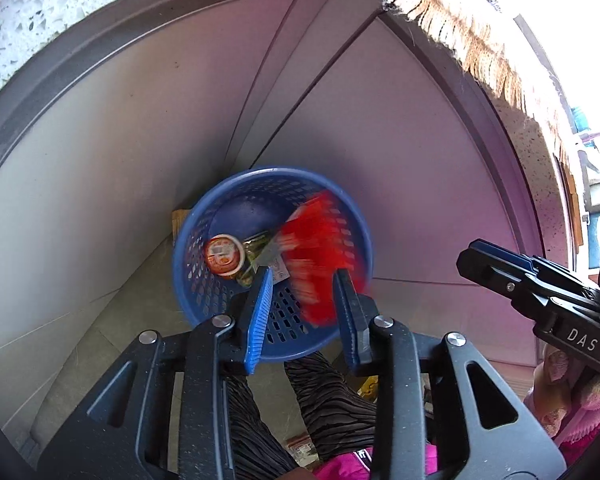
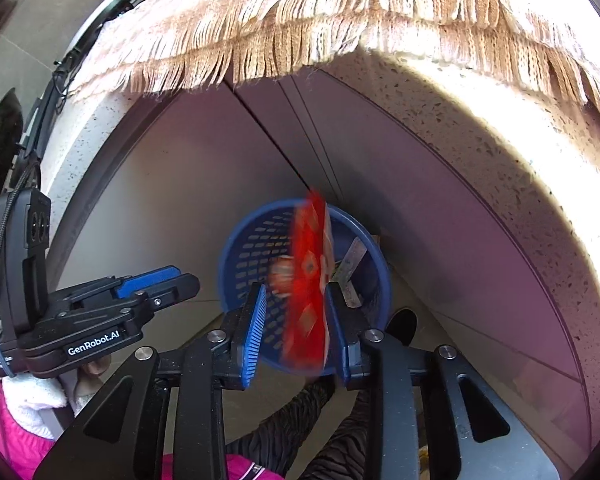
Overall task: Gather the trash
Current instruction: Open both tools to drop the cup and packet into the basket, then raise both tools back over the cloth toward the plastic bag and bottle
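Note:
A blue perforated waste basket (image 1: 204, 236) stands on the floor below both grippers; it also shows in the right wrist view (image 2: 248, 248). Inside lie an orange-lidded cup (image 1: 223, 255) and a crumpled wrapper (image 1: 260, 246). A red snack packet (image 1: 320, 256), motion-blurred, hangs loose over the basket mouth; it also shows in the right wrist view (image 2: 310, 280), between my right gripper's (image 2: 296, 312) open fingers and touching neither pad clearly. My left gripper (image 1: 302, 292) is open and empty above the basket. In the left wrist view my right gripper shows (image 1: 476, 258); in the right wrist view my left gripper shows (image 2: 184, 278).
Grey cabinet doors (image 1: 140, 140) stand behind the basket under a speckled stone counter (image 2: 520, 184). A fringed beige cloth (image 2: 300, 32) hangs over the counter edge. The person's striped trouser legs (image 1: 332, 392) stand by the basket on the tiled floor (image 1: 60, 352).

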